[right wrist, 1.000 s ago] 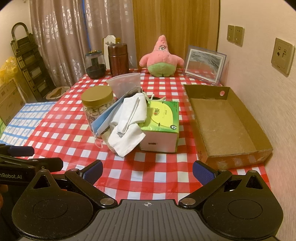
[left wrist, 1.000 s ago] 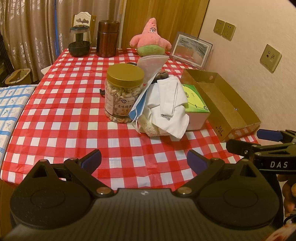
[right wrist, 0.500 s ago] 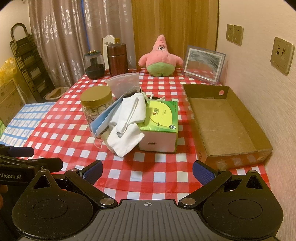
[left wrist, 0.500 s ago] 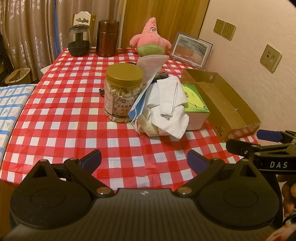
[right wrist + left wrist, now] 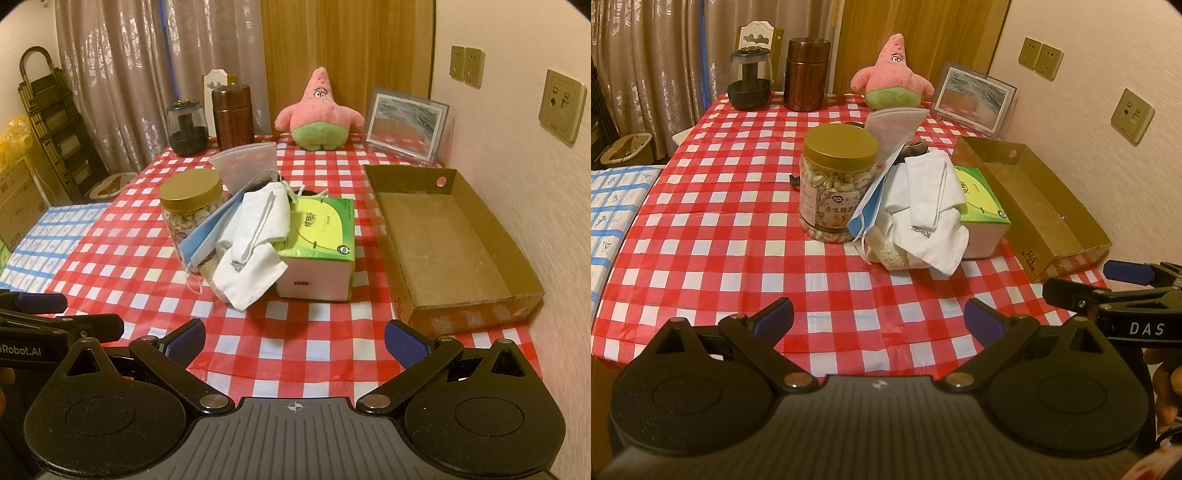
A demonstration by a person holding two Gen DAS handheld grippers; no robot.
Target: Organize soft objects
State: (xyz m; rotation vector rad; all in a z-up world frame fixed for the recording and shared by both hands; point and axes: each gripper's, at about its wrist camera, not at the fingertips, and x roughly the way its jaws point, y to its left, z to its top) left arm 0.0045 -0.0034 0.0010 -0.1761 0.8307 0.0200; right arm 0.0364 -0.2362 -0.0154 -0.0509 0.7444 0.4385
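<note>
Over the near edge of the checked tablecloth (image 5: 713, 206), both grippers are held side by side, clear of everything on it. The left gripper (image 5: 879, 319) is spread wide, its blue-padded fingers (image 5: 774, 317) far apart, and nothing is held or touched between them. The right gripper (image 5: 293, 341) is likewise spread wide and empty, with only the cloth seen through the gap. Each tool is caught at the edge of the other's view.

Near the middle of the table, a heap of soft things is piled: white cloths (image 5: 258, 236) are draped over the side of a green tissue box (image 5: 321, 240), a blue face mask (image 5: 868, 206) is leaned against them, and a pale towel (image 5: 886, 251) is seen beneath. A second mask (image 5: 245, 164), pale grey, is propped upright behind the heap. Just left of the heap, touching the blue mask, a jar of nuts (image 5: 836, 181) with a gold lid is stood. An open cardboard box (image 5: 443, 236) is set to the right of the tissue box, beside the wall, with nothing in it. At the far end, a pink star-shaped plush toy (image 5: 319, 110) is sat upright, with a framed picture (image 5: 406, 123) to its right and a brown canister (image 5: 807, 74) and a dark glass jar (image 5: 750, 79) to its left.
</note>
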